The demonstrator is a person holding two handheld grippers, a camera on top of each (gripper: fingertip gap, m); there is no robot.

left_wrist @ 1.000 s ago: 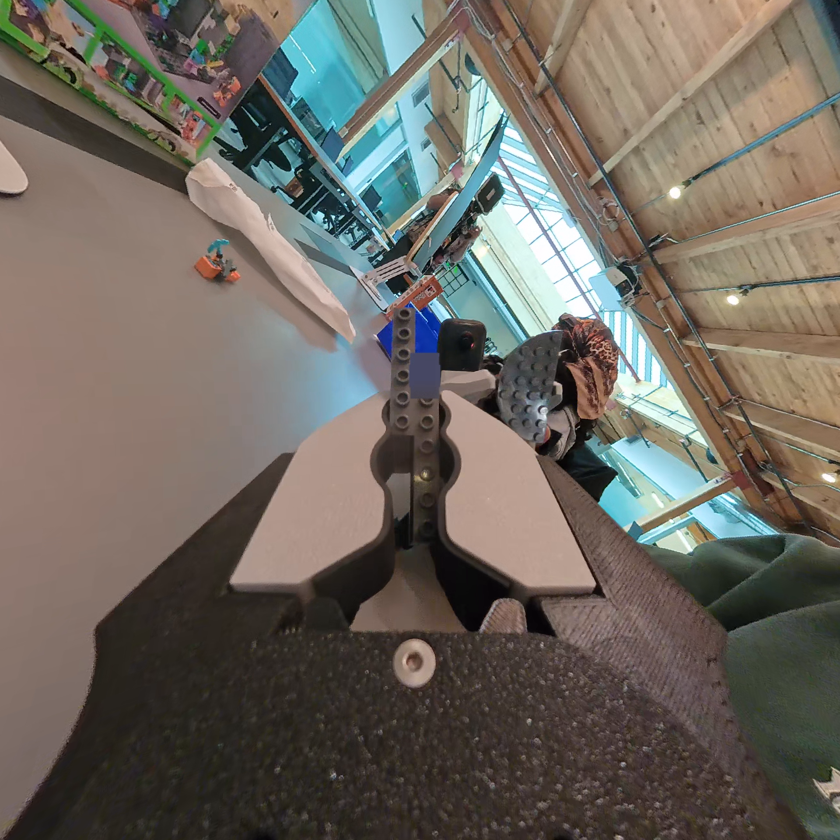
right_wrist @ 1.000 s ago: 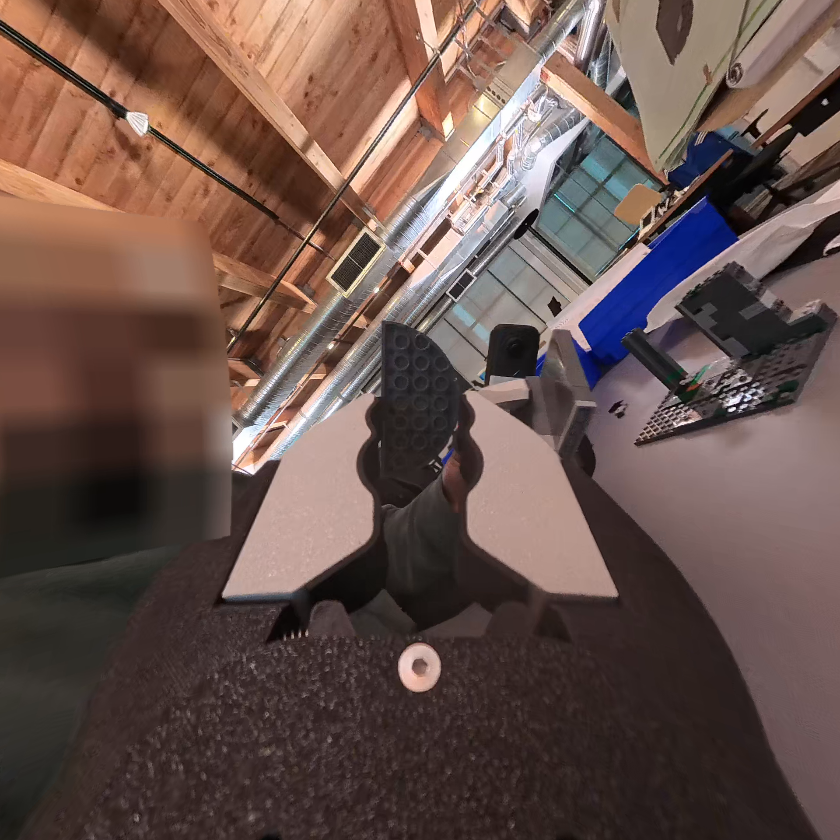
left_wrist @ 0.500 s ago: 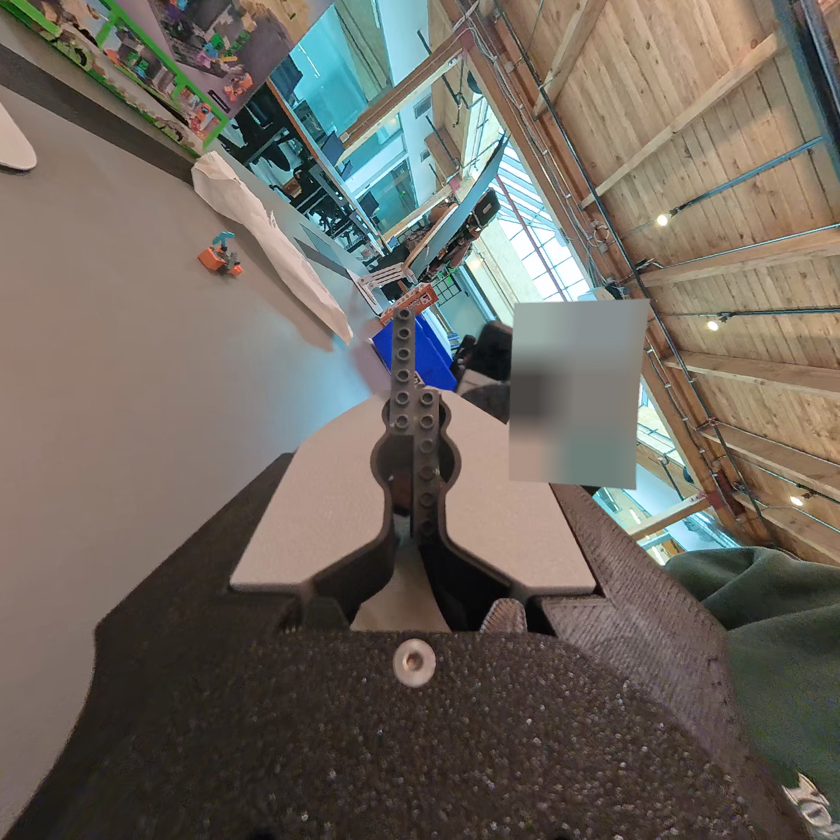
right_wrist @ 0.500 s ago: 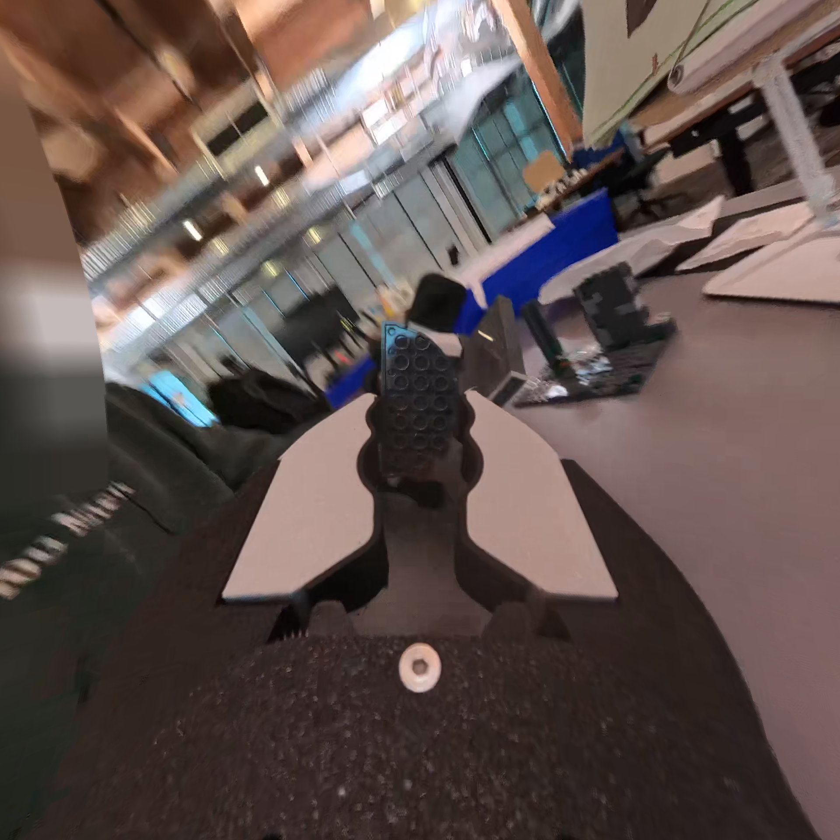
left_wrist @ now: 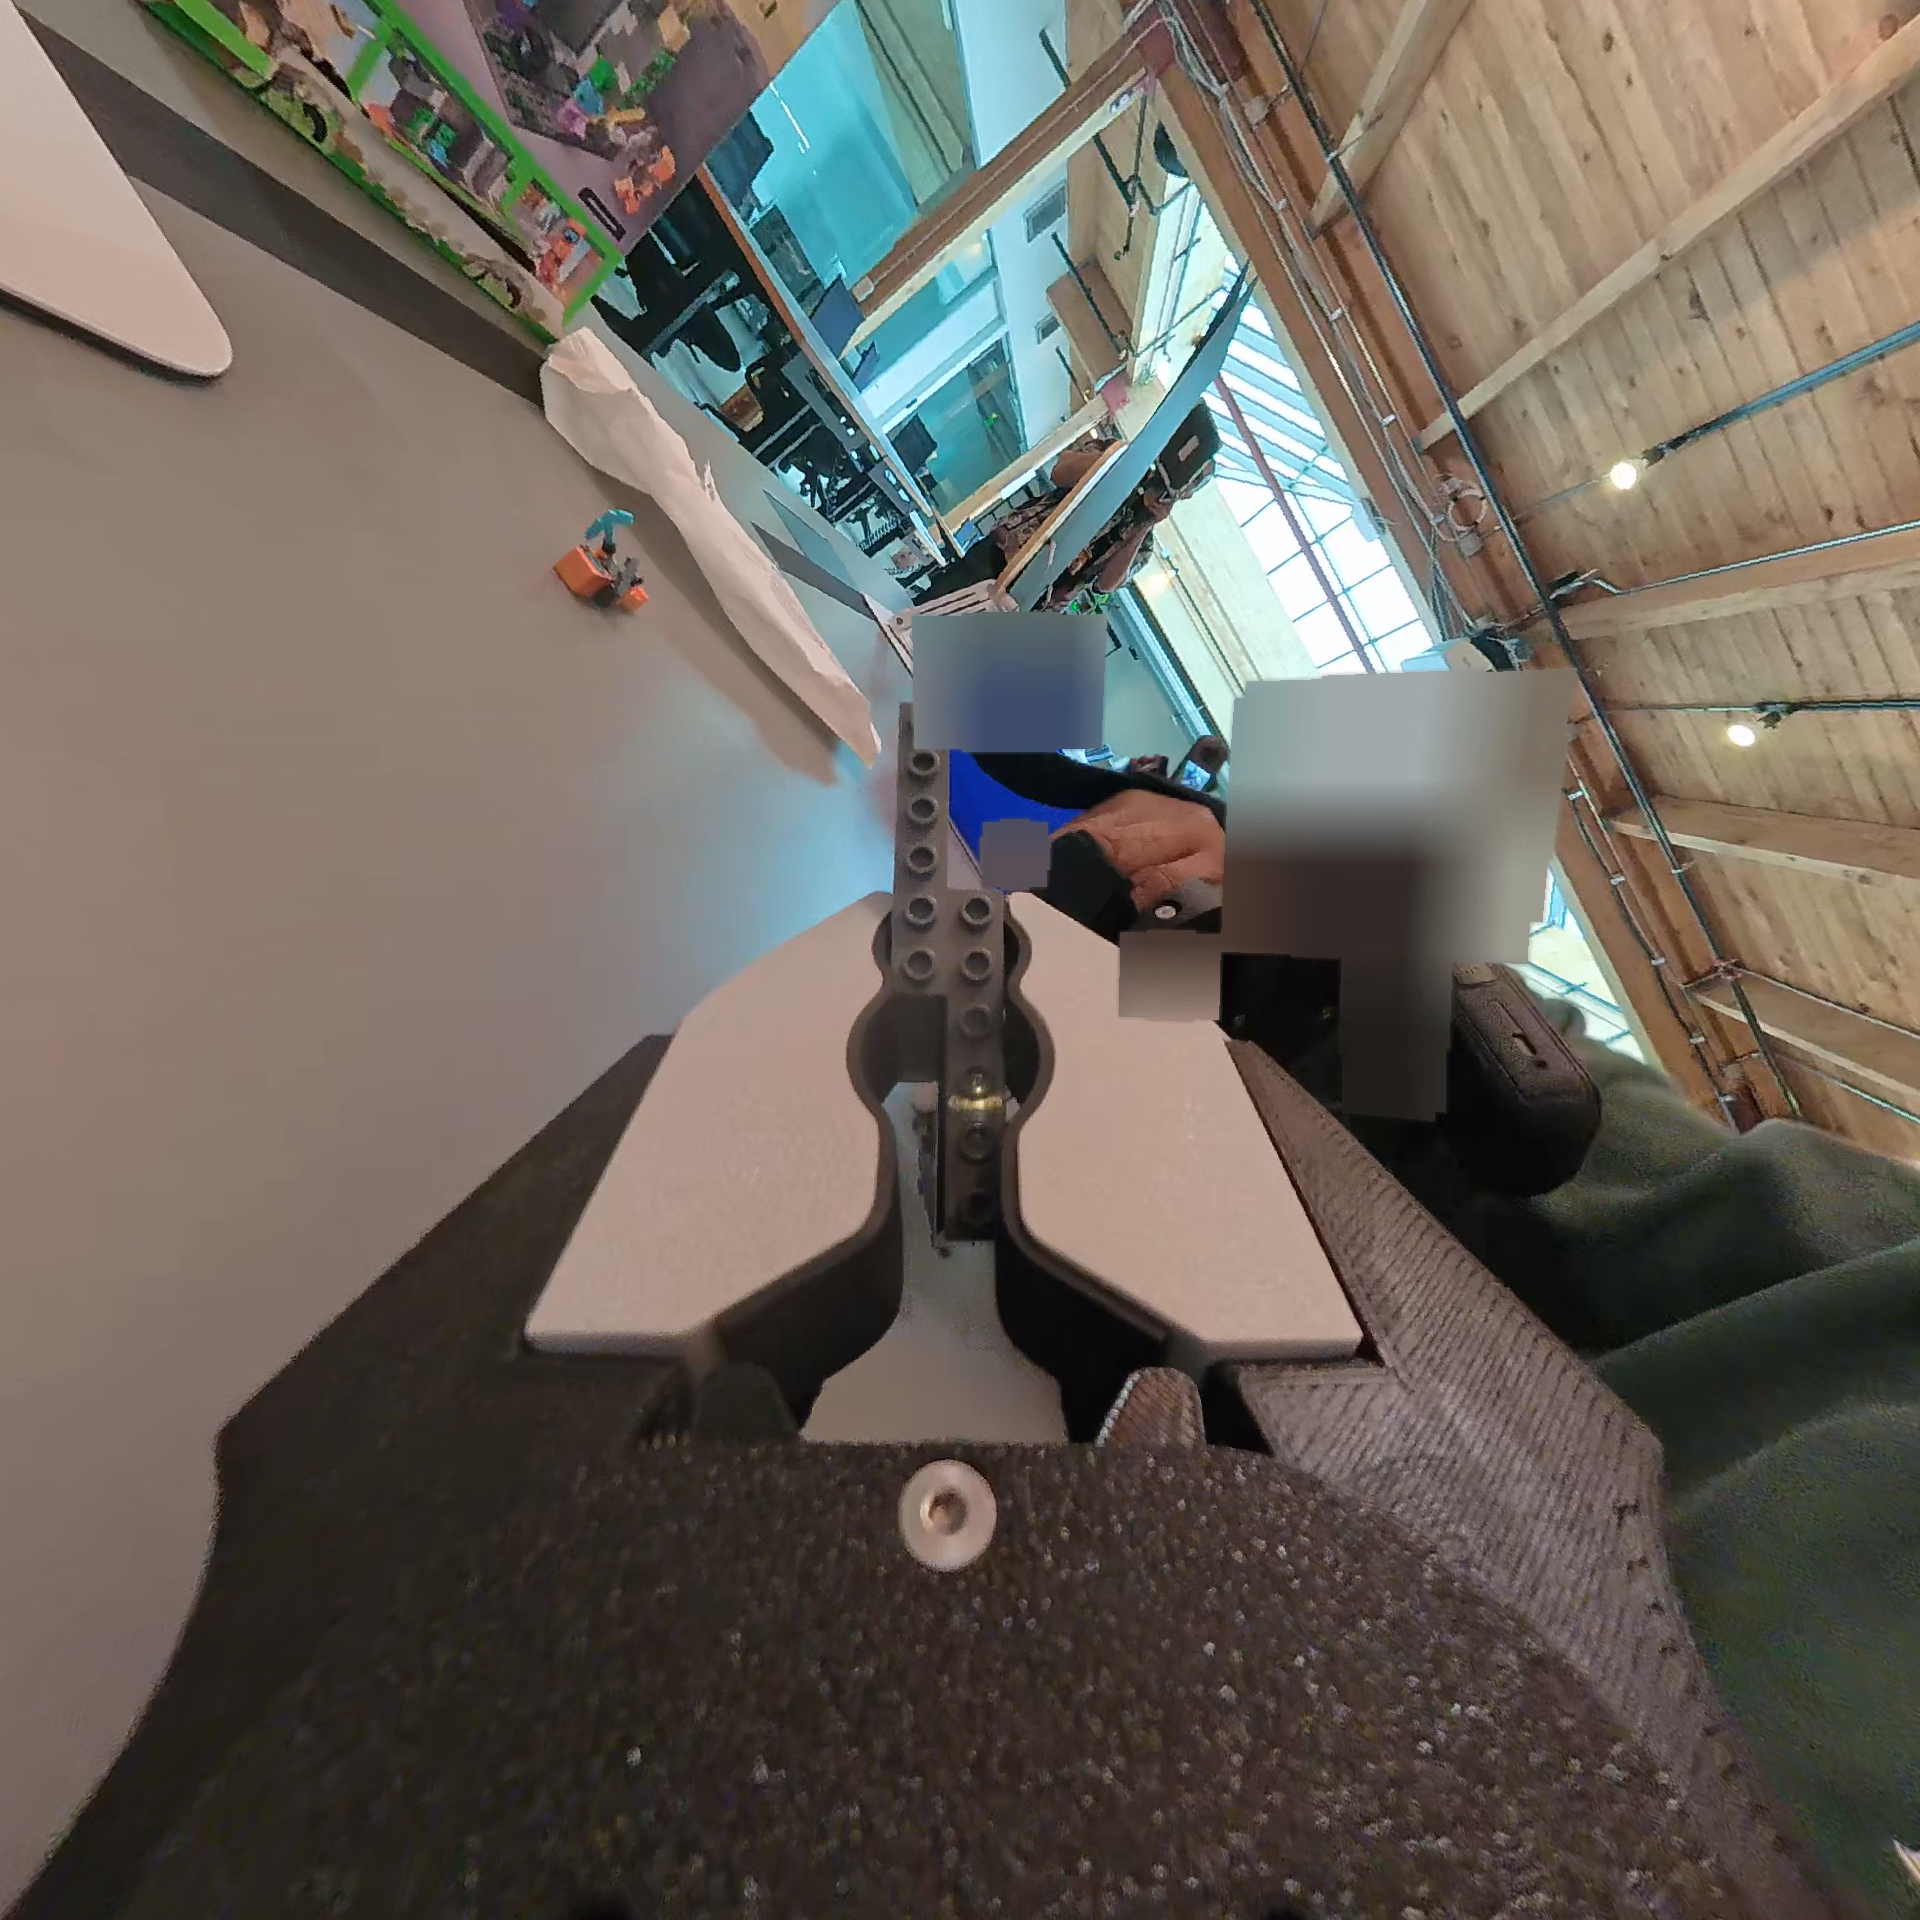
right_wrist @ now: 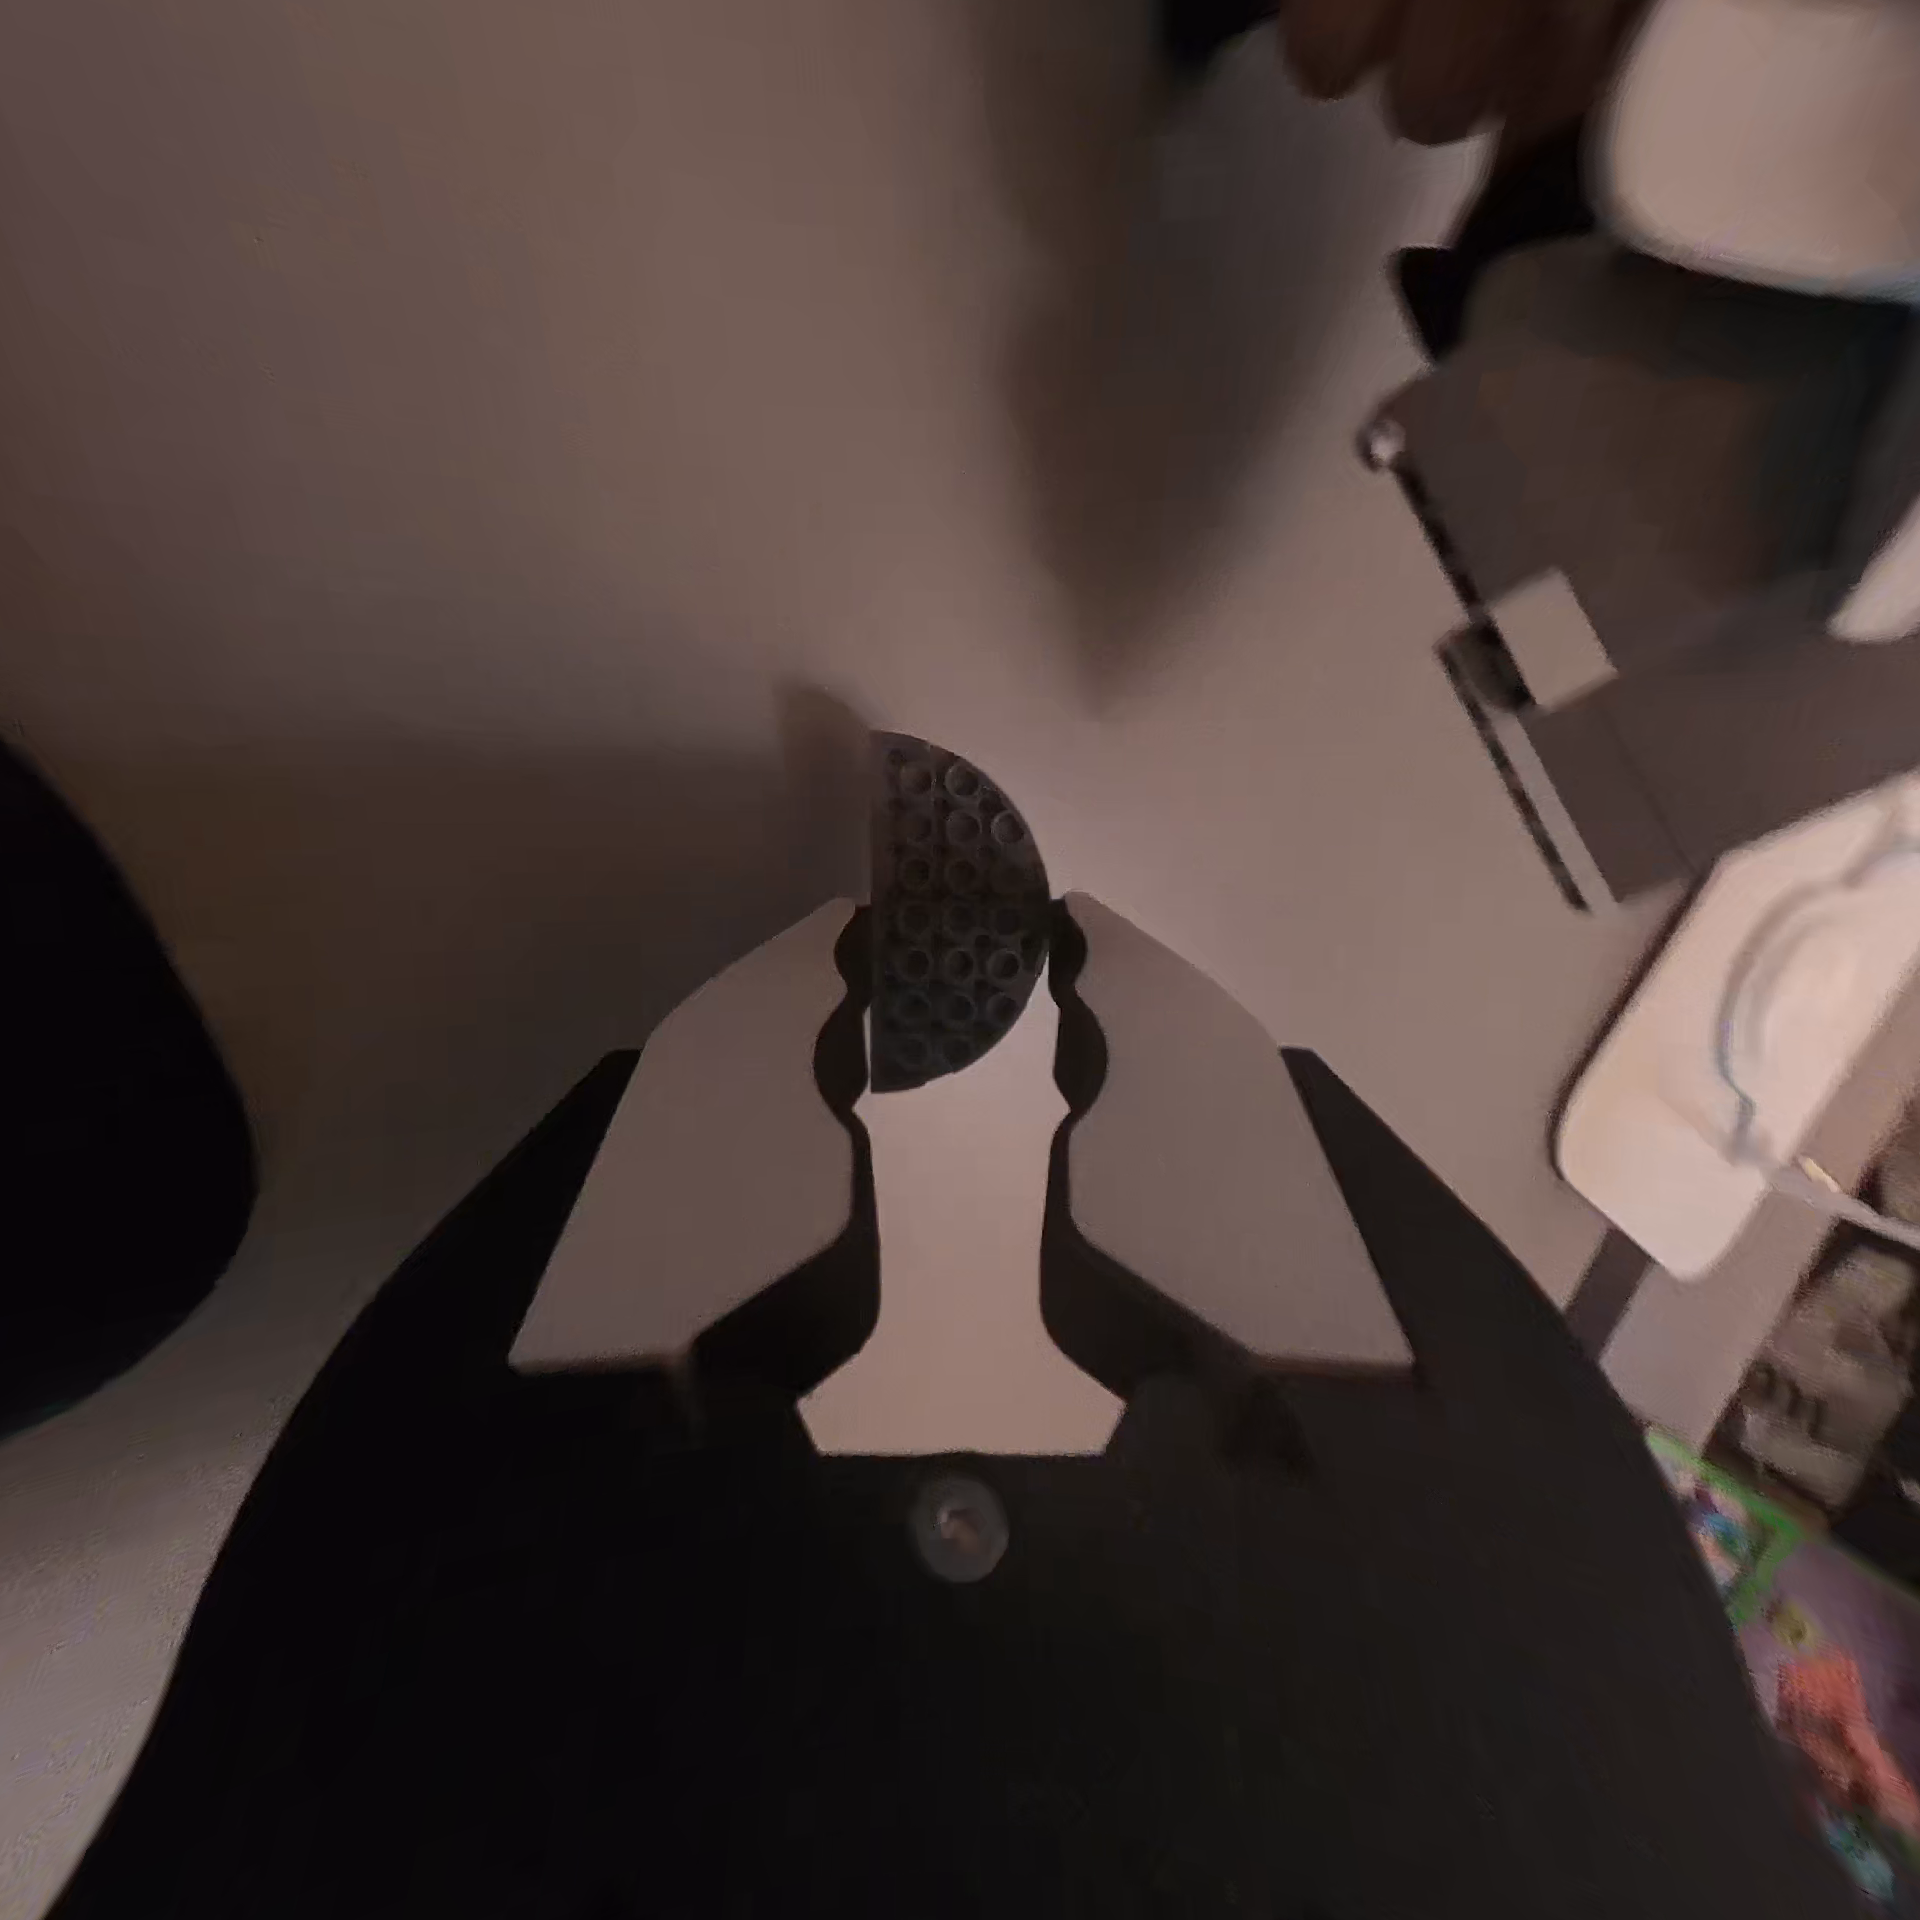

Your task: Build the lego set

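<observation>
My left gripper (left_wrist: 951,925) is shut on a long grey studded lego plate (left_wrist: 923,862), held edge-up in the air above the grey table (left_wrist: 312,831); the plate sticks out past the fingertips. My right gripper (right_wrist: 956,914) is shut on a dark grey half-round studded plate (right_wrist: 951,914) and points down at the table (right_wrist: 520,468); that view is dark and blurred. A hand (left_wrist: 1143,842) shows beyond the left gripper's tips, partly behind mosaic patches.
A small orange and teal lego figure (left_wrist: 603,566) stands on the table at the left. A white paper bag (left_wrist: 717,551) and the set's box (left_wrist: 468,125) lie farther back. White trays (right_wrist: 1745,1049) lie at the right in the right wrist view.
My right gripper has swung from pointing up and across the room to pointing down at the table, still holding the half-round plate. My left gripper has stayed almost in place with its plate.
</observation>
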